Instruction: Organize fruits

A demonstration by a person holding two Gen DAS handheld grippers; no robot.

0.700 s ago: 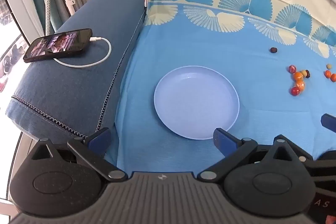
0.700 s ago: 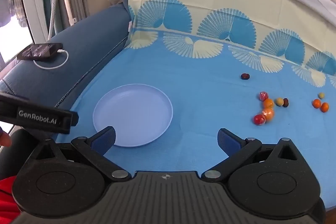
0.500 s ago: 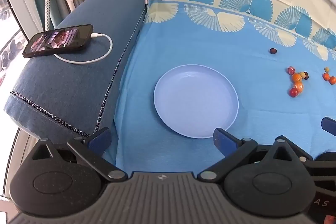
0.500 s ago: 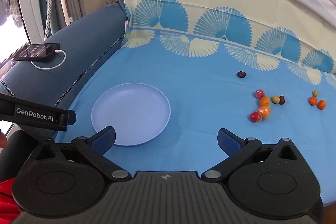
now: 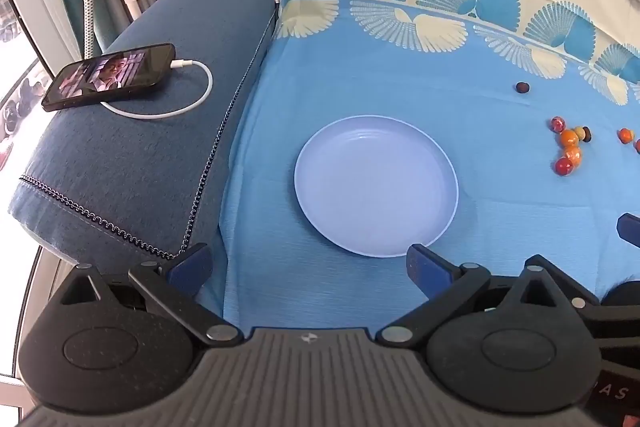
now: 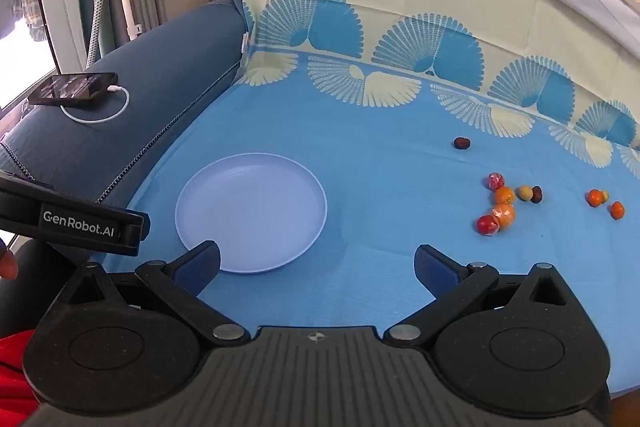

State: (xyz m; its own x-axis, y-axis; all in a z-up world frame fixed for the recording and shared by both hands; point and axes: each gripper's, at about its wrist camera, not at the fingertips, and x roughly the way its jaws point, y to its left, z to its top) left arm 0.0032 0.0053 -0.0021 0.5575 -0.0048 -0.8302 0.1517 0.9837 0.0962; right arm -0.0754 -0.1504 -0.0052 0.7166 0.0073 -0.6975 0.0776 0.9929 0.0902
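Both grippers gape wide with nothing between the jaws, the left gripper [image 5: 308, 263] poised over the near rim of the pale plate [image 6: 251, 213], the right gripper [image 6: 318, 263] just beside it. The danger looks plain: those small round fruits [image 6: 498, 205] sit loose on a soft blue sheet [image 6: 380, 163], so a clumsy pinch could send one rolling. They lie well apart from the plate, to its right and beyond the right gripper's reach.

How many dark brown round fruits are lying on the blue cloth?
2: one dark brown round fruit lies alone toward the patterned border; another touches the yellowish fruit in the cluster. Others may be hidden.
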